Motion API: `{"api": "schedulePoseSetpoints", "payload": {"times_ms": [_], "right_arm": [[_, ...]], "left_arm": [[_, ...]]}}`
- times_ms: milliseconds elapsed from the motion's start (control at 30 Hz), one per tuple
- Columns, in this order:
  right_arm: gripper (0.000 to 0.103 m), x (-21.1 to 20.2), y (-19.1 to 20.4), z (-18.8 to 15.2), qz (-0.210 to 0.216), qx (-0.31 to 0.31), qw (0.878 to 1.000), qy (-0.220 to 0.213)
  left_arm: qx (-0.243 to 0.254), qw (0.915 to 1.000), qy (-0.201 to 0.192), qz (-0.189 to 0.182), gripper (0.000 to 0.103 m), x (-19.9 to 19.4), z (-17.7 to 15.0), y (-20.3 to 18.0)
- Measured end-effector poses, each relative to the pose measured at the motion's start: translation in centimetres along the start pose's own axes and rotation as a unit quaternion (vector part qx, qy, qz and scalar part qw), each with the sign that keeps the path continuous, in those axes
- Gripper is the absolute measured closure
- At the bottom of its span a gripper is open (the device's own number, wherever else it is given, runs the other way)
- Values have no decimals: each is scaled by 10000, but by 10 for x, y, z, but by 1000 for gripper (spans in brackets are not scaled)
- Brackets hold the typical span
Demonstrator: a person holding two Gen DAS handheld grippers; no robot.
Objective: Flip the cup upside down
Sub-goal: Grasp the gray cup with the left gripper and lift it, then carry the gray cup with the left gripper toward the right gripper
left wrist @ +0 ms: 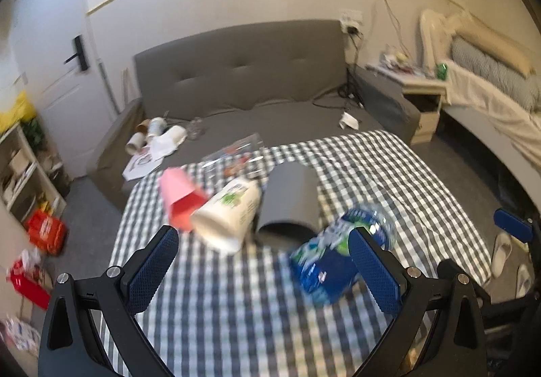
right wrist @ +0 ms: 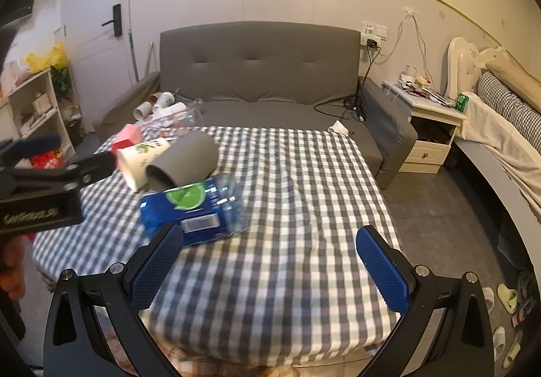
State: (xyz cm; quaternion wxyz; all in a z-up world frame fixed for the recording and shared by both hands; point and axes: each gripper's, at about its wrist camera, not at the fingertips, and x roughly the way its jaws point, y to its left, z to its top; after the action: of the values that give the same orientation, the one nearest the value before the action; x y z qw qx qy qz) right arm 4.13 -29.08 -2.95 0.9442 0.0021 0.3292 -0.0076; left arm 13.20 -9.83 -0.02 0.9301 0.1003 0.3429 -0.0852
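Note:
Three cups lie on their sides on the checked tablecloth: a grey cup, a white printed paper cup and a pink cup. A blue-labelled water bottle lies next to them. My left gripper is open and empty, just short of the white cup and the bottle. In the right wrist view the grey cup, white cup, pink cup and bottle lie ahead to the left. My right gripper is open and empty over the cloth.
A grey sofa stands behind the table with paper cups and papers on its seat. A bedside cabinet and a bed are at the right. A shelf stands at the left. Slippers lie on the floor.

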Motion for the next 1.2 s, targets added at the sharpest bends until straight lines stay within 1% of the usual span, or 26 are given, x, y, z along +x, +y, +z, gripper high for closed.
{"api": "schedulePoseSetpoints", "payload": {"times_ms": [133,267,300,367,400,433,467,600,733,833,933,1000,1100,1200], "right_arm": [[0,24,-13,8,-39,127,9998,124],[0,49,-25,11,-103,246,9993,280],[0,55,-27,11,-119,254,9991,325],[0,65,-32,10,-172,274,9987,387],[0,70,-35,10,-185,304,9985,424],[0,74,-38,10,-188,349,9982,447],[0,78,-41,10,-195,414,9979,466],[0,83,-47,11,-249,498,9974,460],[0,85,-49,12,-225,576,9971,440],[0,87,-46,12,-200,585,9970,457],[0,90,-44,11,-174,575,9970,480],[0,91,-44,11,-173,586,9969,497],[0,92,-45,10,-168,634,9965,511],[0,92,-48,9,-175,674,9962,529]], "left_arm": [[231,9989,325,-255,1,42,22,-12],[250,9961,762,-359,2,83,31,-15],[210,9953,853,-414,5,92,32,-14],[197,9935,994,-521,17,104,33,-15],[220,9928,1044,-544,20,109,33,-17],[247,9923,1079,-564,26,114,33,-18],[275,9915,1124,-600,28,118,32,-19],[431,9912,1158,-474,28,126,32,-21],[487,9896,1300,-376,28,136,35,-20],[370,9881,1431,-435,27,146,39,-17],[213,9848,1655,-478,26,159,45,-14],[264,9825,1776,-495,26,167,47,-16],[406,9815,1817,-456,26,171,48,-22],[353,9818,1790,-527,27,170,48,-23]]}}
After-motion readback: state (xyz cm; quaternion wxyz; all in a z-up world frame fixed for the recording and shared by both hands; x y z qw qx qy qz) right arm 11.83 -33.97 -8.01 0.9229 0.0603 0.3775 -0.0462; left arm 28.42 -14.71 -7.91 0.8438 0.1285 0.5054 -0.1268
